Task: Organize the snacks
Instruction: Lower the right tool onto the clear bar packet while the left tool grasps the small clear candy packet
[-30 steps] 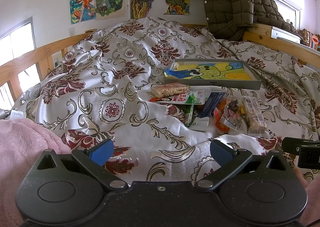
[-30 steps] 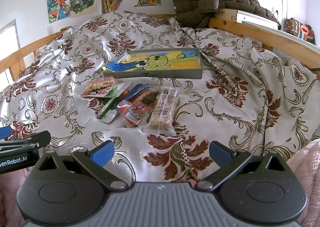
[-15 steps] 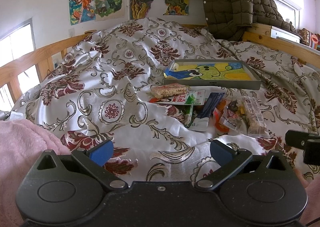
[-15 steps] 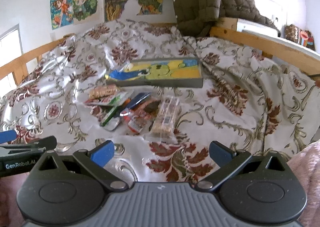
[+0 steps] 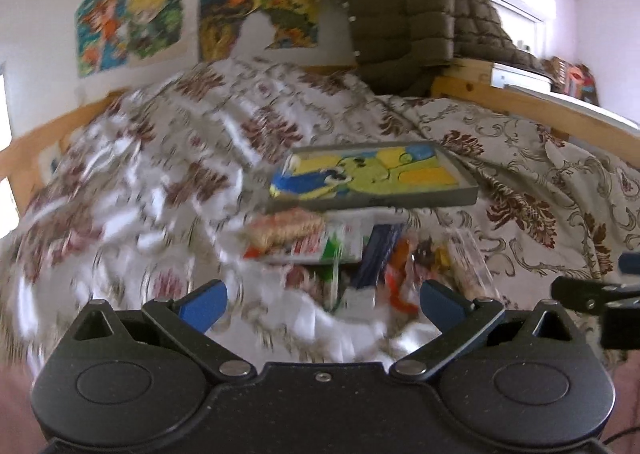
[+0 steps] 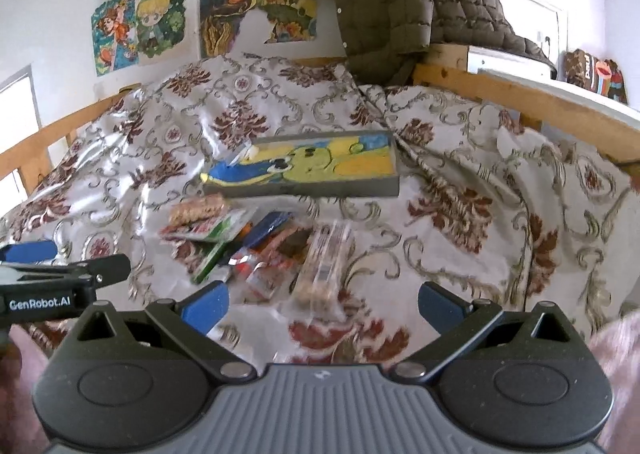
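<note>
A loose pile of snack packets [image 6: 260, 242] lies on the patterned bedspread, with a clear-wrapped cracker bar [image 6: 326, 266] at its right and a biscuit pack [image 6: 196, 210] at its left. Behind it sits a shallow grey tray [image 6: 384, 184] with a cartoon-painted bottom. My right gripper [image 6: 322, 304] hovers open just short of the cracker bar, nothing between its fingers. My left gripper [image 5: 320, 300] is also open and empty, close before the same pile [image 5: 344, 250], with the tray [image 5: 470, 194] beyond. That view is motion-blurred.
A wooden bed rail [image 6: 520, 98] runs along the right and another rail [image 6: 52, 134] along the left. A dark padded jacket [image 6: 404, 2] hangs over the headboard. Posters [image 6: 140, 26] cover the wall. Pink fabric [image 6: 616, 350] shows at the bottom corners.
Both grippers have moved forward toward the snack pile, which now looks larger and nearer. The left view has become blurred. Both stay open and empty.
</note>
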Tool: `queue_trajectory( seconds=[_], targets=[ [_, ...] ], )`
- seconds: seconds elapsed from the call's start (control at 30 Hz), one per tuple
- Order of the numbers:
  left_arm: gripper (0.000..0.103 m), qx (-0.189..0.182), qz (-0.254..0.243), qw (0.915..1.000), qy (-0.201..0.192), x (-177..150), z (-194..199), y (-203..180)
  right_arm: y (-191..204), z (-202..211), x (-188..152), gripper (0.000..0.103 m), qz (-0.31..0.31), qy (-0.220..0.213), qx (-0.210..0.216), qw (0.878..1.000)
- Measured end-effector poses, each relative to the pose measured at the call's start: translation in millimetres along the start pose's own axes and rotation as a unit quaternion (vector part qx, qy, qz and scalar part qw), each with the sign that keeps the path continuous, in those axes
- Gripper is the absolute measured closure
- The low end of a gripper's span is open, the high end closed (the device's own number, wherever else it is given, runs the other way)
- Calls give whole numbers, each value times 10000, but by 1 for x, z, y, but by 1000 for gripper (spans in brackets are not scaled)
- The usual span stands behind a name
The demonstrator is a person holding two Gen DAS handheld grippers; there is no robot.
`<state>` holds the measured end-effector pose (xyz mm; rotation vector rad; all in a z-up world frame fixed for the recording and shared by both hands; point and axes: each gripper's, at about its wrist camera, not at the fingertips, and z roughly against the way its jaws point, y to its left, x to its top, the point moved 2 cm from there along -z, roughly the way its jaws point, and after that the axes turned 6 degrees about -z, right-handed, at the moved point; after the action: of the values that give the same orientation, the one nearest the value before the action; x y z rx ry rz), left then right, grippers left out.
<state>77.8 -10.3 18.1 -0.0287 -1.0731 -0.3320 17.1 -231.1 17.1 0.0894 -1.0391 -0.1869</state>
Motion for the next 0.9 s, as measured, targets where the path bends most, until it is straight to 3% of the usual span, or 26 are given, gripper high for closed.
queue_trajectory(
  seconds=[0.13, 0.3, 0.4, 0.53, 0.7, 0.9],
  targets=[
    [1, -429, -262, 9987, -115, 18, -27, -2, -4, -20, 23, 0, 376, -98, -49, 9992],
    [1, -752, -1209, 9898, -92, 40, -71, -18, -13, -64, 56, 0, 609, 231, 154, 9978],
    [1, -825, -1590, 9835, -250, 47, -96, -24, -19, -90, 69, 0, 785, 201, -145, 9966],
    [1, -1529, -1237, 9800, -313, 48, -124, -22, -32, -115, 75, 0, 611, 303, 78, 9976],
    [1, -2200, -705, 9729, 58, 36, -154, -20, -50, -146, 71, 0, 217, 650, 131, 9976],
    [3, -2756, -739, 9583, 147, 27, -164, -30, -54, -168, 63, 15, -118, 1076, 619, 9922]
  ],
)
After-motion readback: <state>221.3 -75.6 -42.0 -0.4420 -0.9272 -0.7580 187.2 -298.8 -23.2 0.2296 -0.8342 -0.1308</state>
